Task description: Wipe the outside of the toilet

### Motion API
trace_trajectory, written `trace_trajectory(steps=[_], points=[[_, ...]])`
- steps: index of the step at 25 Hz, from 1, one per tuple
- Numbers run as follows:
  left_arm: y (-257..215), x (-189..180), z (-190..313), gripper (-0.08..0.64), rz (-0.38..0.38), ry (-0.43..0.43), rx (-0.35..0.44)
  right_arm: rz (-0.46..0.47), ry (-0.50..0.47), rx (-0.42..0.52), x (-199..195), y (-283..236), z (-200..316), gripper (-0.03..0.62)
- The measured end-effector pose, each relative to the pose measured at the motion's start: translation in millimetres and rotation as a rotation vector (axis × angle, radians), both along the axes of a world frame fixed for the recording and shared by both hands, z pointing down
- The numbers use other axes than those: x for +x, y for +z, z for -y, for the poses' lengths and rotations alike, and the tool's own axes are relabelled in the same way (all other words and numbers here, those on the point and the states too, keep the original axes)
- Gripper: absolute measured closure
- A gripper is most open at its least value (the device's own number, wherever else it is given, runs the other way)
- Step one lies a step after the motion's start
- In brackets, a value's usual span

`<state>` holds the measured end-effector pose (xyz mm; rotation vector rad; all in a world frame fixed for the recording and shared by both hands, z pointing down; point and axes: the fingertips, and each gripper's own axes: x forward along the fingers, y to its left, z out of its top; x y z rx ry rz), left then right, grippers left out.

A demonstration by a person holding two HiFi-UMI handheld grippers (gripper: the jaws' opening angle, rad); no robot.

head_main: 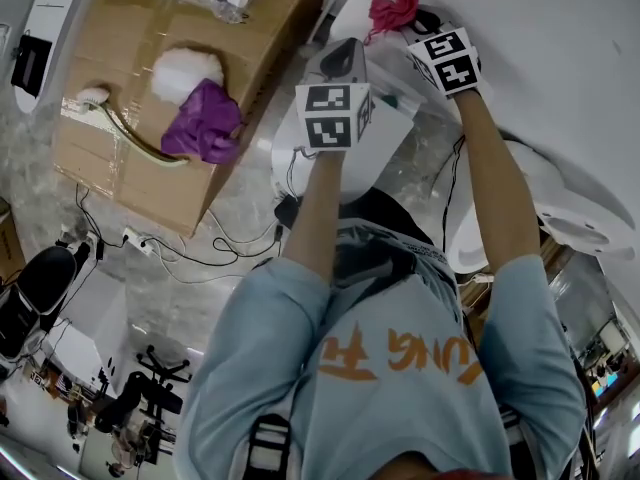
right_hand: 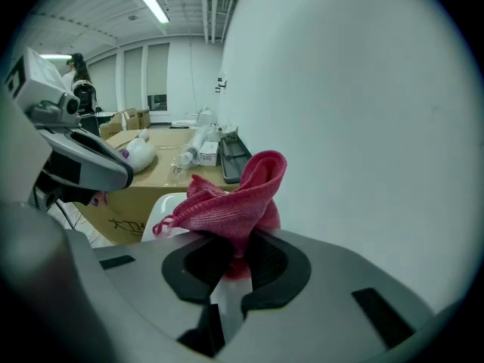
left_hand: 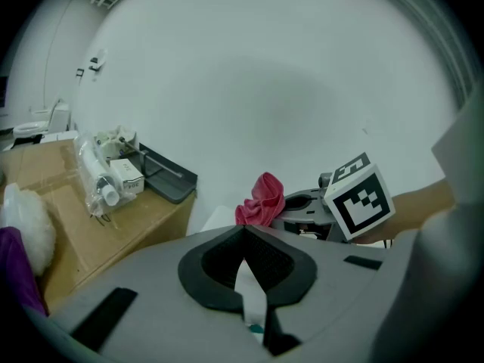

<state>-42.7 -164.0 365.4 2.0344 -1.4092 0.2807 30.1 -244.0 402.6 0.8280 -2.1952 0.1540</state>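
My right gripper point(head_main: 418, 20) is shut on a bunched pink cloth point(head_main: 394, 6), held up close to the white wall. In the right gripper view the cloth point(right_hand: 236, 191) bulges out above the closed jaws point(right_hand: 239, 240). My left gripper point(head_main: 338, 50) hovers just left of it, shut with nothing between its jaws point(left_hand: 243, 231). The left gripper view shows the cloth point(left_hand: 261, 200) and the right gripper's marker cube point(left_hand: 361, 197) ahead to the right. The white toilet point(head_main: 572, 206) lies below my right arm, and a white edge of it point(right_hand: 168, 207) shows under the cloth.
A cardboard box point(head_main: 120, 118) stands at the left with a white fluffy thing point(head_main: 186, 72), a purple cloth point(head_main: 204, 123), a brush point(head_main: 95, 98) and wrapped bottles point(left_hand: 106, 174) on it. Cables point(head_main: 190, 253) trail over the floor. A dark tray point(left_hand: 168, 174) leans by the wall.
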Motion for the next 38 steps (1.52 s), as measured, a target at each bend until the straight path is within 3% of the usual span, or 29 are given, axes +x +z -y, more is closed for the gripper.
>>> trace_trajectory(steps=[19,38], points=[[1.3,42.7,-7.5,0.537,0.050,0.135,-0.033,0.107,0.154,0.008,54.2,-4.1,-10.6,0.529],[-5.9,74.8,-21.7,0.535,0.073,0.223,-0.038,0.136,0.277,0.030,111.3,-7.4,-36.9,0.529]])
